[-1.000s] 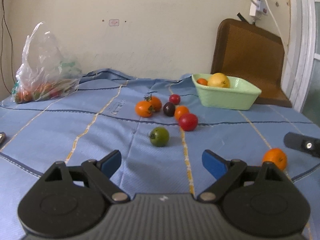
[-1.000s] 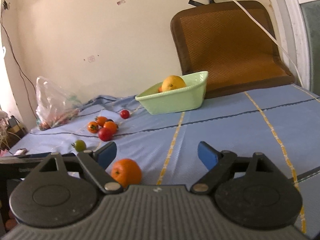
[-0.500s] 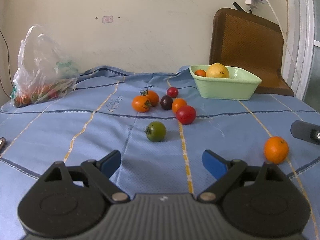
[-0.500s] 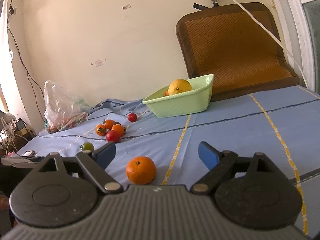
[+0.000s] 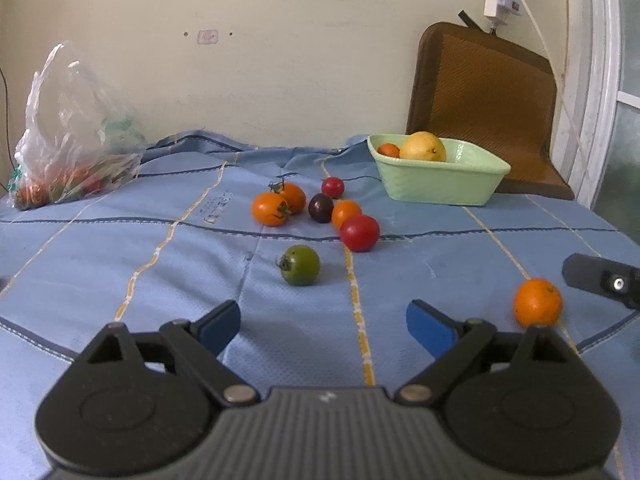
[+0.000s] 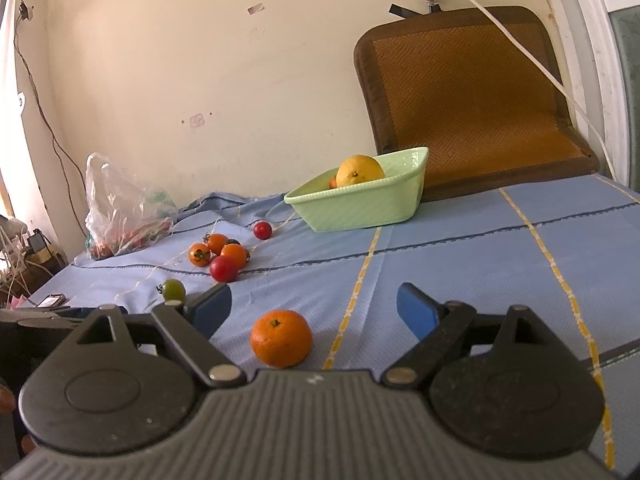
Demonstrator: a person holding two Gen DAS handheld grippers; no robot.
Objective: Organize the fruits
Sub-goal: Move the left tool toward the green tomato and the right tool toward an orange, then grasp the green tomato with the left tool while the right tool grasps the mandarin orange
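Observation:
My left gripper (image 5: 322,316) hovers low over the blue cloth, jaws opening with nothing between them. A green tomato (image 5: 301,265) lies just ahead of it. Beyond that is a cluster of orange, red and dark tomatoes (image 5: 359,233). A mandarin (image 5: 538,302) lies to the right, next to one finger of my right gripper. In the right wrist view, my right gripper (image 6: 314,300) is open and the mandarin (image 6: 281,338) lies on the cloth between its fingers, untouched. A mint-green bowl (image 6: 360,204) at the back holds a yellow citrus (image 6: 359,170) and a small orange fruit.
A clear plastic bag (image 5: 68,140) with more produce sits at the back left by the wall. A brown chair back (image 5: 484,100) leans behind the bowl (image 5: 440,184). A white cable hangs on the right. Cluttered items lie past the table's left edge (image 6: 24,256).
Both views have shifted slightly, and the mandarin now shows more fully between the right fingers. No fruit has moved and both grippers are still open.

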